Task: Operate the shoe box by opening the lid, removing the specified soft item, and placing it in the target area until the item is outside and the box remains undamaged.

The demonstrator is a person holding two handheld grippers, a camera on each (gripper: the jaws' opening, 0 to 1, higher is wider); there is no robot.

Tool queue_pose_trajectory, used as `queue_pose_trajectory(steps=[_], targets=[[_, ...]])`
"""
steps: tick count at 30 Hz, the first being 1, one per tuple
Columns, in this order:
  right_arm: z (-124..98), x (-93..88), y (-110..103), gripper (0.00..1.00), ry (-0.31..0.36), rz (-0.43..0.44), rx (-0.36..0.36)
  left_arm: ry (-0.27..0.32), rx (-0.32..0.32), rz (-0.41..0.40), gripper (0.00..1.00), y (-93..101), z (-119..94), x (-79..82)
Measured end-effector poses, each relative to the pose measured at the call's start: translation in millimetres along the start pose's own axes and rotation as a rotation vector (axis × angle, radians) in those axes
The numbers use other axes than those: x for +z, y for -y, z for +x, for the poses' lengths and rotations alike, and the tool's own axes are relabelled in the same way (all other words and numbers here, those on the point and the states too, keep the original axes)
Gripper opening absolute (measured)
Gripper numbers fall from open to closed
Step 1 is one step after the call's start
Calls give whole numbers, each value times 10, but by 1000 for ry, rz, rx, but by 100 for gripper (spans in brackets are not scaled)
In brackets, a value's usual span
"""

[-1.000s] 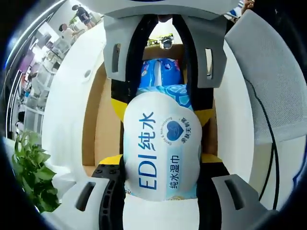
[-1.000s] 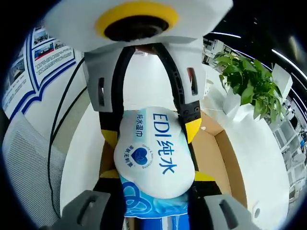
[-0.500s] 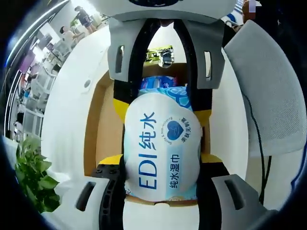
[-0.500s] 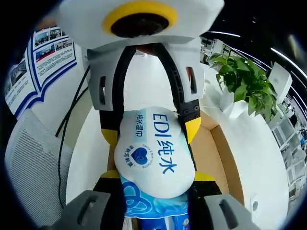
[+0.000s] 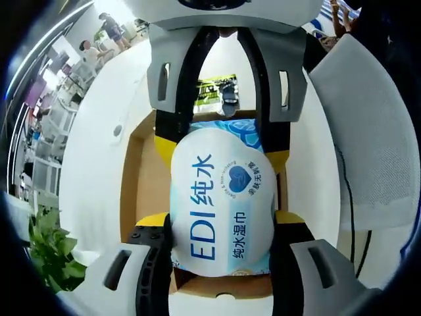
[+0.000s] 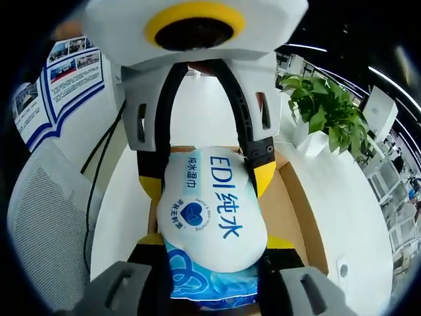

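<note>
I have both my left gripper [image 5: 222,227] and my right gripper [image 6: 209,234] clamped on opposite ends of the wet wipes pack [image 5: 222,197], at frame centre above the open shoe box [image 5: 135,184]. Its white label reads "EDI 纯水" and "纯水湿巾" in blue.

One pack of wet wipes [image 5: 220,197], white and blue, with one heart mark on its label. One open cardboard shoe box [image 5: 148,178] on one white counter [image 5: 99,171]. Two grippers, the left gripper [image 5: 220,217] and the right gripper [image 6: 210,247]. One potted plant [image 6: 325,115] at 2 o'clock in the right gripper view. One grey mesh chair [image 6: 43,217]. One wall poster [image 6: 62,72].
</note>
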State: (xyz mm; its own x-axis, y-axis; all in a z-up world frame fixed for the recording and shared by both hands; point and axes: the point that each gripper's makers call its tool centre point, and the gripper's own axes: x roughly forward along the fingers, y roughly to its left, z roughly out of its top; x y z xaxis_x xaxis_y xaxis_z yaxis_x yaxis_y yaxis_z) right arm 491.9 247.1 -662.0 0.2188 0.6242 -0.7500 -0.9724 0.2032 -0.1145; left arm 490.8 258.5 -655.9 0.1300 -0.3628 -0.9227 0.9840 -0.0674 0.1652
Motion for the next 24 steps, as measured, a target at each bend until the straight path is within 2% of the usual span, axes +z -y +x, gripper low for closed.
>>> queue_pose_trajectory(steps=[13, 24], targets=[[-251, -281, 71, 47, -3, -3, -23, 7, 2, 21, 59, -23, 119, 354], [-411, -472, 98, 47, -7, 4, -33, 24, -7, 31, 59, -19, 213, 590]])
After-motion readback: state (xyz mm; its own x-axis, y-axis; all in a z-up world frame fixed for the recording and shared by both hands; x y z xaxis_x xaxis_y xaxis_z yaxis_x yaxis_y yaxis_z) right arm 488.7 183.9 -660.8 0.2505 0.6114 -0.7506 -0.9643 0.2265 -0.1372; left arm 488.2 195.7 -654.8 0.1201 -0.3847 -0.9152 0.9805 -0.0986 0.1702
